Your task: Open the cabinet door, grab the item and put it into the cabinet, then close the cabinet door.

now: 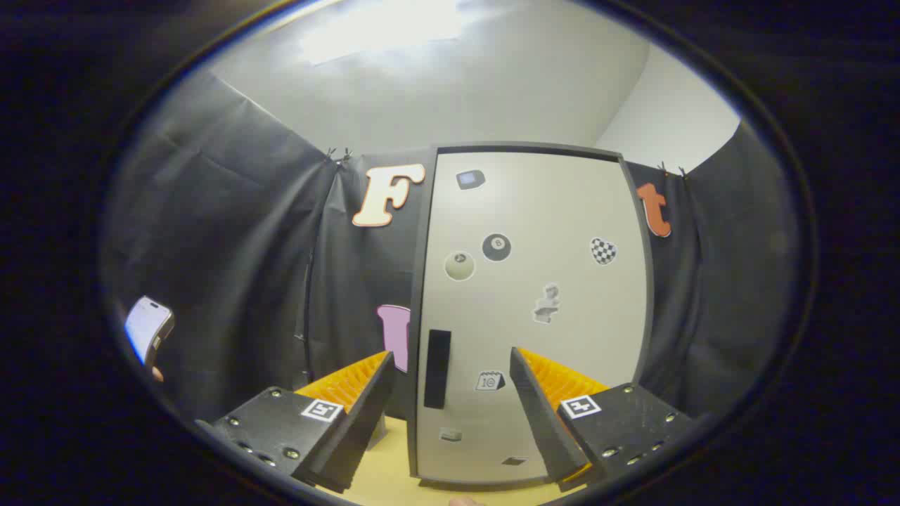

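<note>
The claw (450,414) is held with its fingers (358,414) spread apart, gripping nothing. Between and just beyond them the cabinet (527,316) is seen upright on the bench (383,478), its door (562,211) shut. A dark handle (436,368) is set near the door's left edge. Stickers are stuck on the door: an 8-ball (496,247) and a calendar (490,381) reading "10".

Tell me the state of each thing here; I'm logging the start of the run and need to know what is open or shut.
cabinet door: closed, flush in its frame.
door handle: untouched, just ahead of the fingers.
hand-held gripper: open, fingers spread, holding nothing.
phone: held at the side, screen lit.
</note>
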The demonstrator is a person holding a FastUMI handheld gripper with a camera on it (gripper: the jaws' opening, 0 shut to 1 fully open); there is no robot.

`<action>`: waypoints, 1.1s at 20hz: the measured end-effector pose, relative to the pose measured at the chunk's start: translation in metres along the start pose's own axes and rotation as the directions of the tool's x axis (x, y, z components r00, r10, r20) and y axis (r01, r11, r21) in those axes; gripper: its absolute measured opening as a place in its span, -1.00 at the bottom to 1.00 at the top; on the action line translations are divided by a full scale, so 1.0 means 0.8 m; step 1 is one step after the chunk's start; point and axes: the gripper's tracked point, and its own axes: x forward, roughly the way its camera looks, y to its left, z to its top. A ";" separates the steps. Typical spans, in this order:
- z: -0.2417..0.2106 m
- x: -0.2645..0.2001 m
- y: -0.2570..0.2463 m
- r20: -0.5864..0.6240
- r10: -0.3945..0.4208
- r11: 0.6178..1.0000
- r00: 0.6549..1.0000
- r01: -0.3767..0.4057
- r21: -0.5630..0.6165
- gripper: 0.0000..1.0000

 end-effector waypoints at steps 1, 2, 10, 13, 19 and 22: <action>0.001 0.003 0.003 0.005 -0.005 1.000 1.000 0.005 0.006 0.93; 0.001 0.008 0.005 0.008 -0.012 1.000 1.000 0.012 0.009 0.93; -0.026 0.055 0.020 -0.023 -0.055 0.998 0.998 0.055 -0.001 0.93; -0.035 0.075 0.022 -0.034 -0.082 0.997 0.996 0.082 0.007 0.93; -0.075 0.128 0.022 -0.101 -0.146 0.989 0.984 0.142 -0.043 0.90; -0.096 0.148 0.014 -0.138 -0.188 0.982 0.972 0.184 -0.044 0.65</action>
